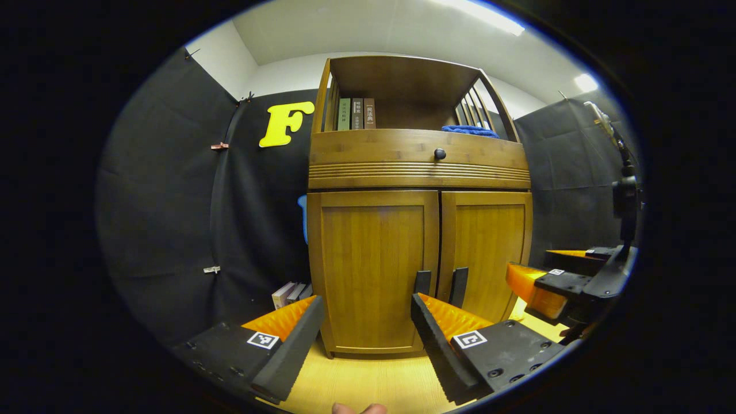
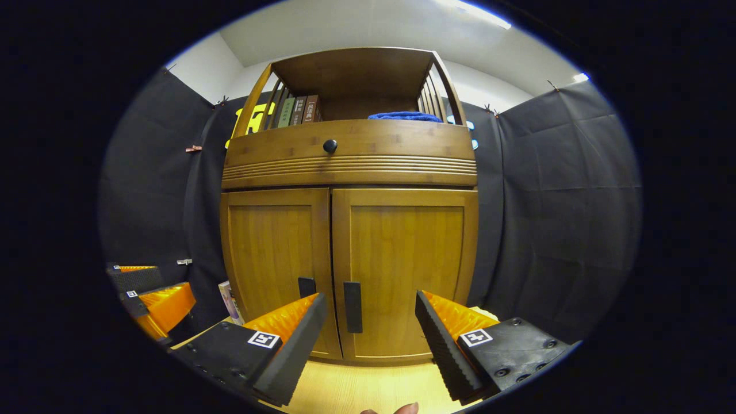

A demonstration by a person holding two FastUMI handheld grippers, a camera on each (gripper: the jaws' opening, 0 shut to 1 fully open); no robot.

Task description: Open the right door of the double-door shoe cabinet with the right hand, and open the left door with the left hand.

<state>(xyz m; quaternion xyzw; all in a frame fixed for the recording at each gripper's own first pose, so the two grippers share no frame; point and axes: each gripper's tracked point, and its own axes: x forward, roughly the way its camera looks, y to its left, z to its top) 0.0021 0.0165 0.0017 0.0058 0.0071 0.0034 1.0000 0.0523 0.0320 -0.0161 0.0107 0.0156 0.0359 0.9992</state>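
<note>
Two claws are facing a closed wooden shoe cabinet (image 2: 349, 230), each one spread wide and gripping nothing. The right claw (image 2: 371, 339) is hovering in front of the right door (image 2: 405, 270), whose dark upright handle (image 2: 352, 307) is sitting just ahead, between the two fingers and nearer the left-hand one, not yet touched. The left claw (image 1: 368, 345) is hovering before the left door (image 1: 374, 270); that door's handle (image 1: 422, 282) is standing ahead and toward the claw's right finger, partly hidden behind it. From the left gripper view, the right claw is also appearing off to the far right, level with the lower doors.

Both doors are lying flush and shut, so the opening has seemingly not begun. For a clean first step, the right claw is probably best advanced straight until its fingers straddle the handle, closed firmly across the handle's narrow width, then swung outward along the door's hinge arc rather than pulled straight back. The left claw is likely needing a shift toward its own right before doing the same.

Above the doors, a drawer with a round dark knob (image 2: 330, 146) is showing, and on the open shelf, several books (image 1: 356, 113) and a blue cloth (image 2: 405, 117) are resting. The book spines are carrying printed characters, too small to read.
</note>
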